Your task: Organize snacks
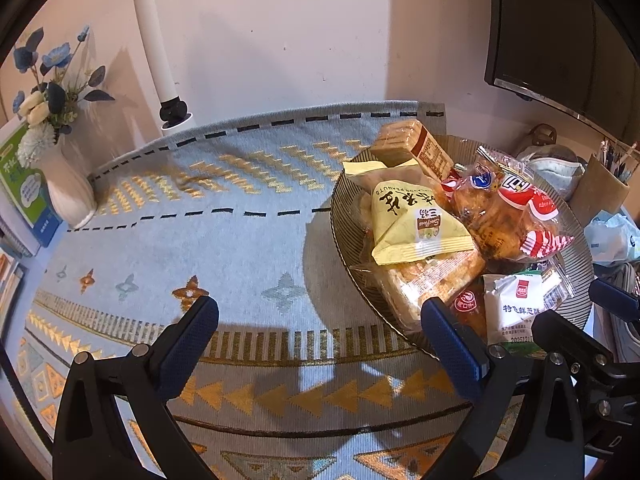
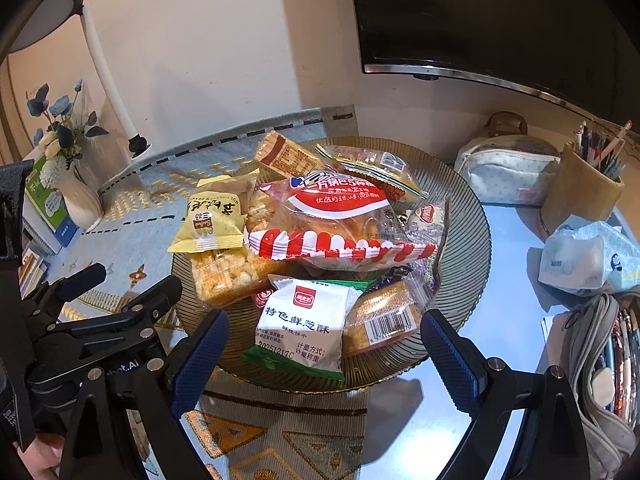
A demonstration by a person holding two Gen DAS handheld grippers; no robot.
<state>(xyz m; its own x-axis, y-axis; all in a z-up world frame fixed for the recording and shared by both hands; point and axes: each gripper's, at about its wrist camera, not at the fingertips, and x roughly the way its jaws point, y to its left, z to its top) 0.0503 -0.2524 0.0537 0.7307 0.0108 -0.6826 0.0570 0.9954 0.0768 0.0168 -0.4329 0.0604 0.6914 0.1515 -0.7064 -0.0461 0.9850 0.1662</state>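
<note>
A round ribbed glass plate holds a pile of packaged snacks. On it lie a yellow peanut bag, a red and white bread bag, a white and green biscuit pack, a clear rice-cracker pack and a brown biscuit pack. The plate also shows at the right of the left wrist view, with the yellow bag. My right gripper is open and empty, in front of the plate's near rim. My left gripper is open and empty over the patterned cloth, left of the plate.
A blue patterned cloth covers the table. A white vase with blue flowers and books stand at the left. A lamp post stands at the back. A pencil cup, pouches and a tissue pack lie right of the plate.
</note>
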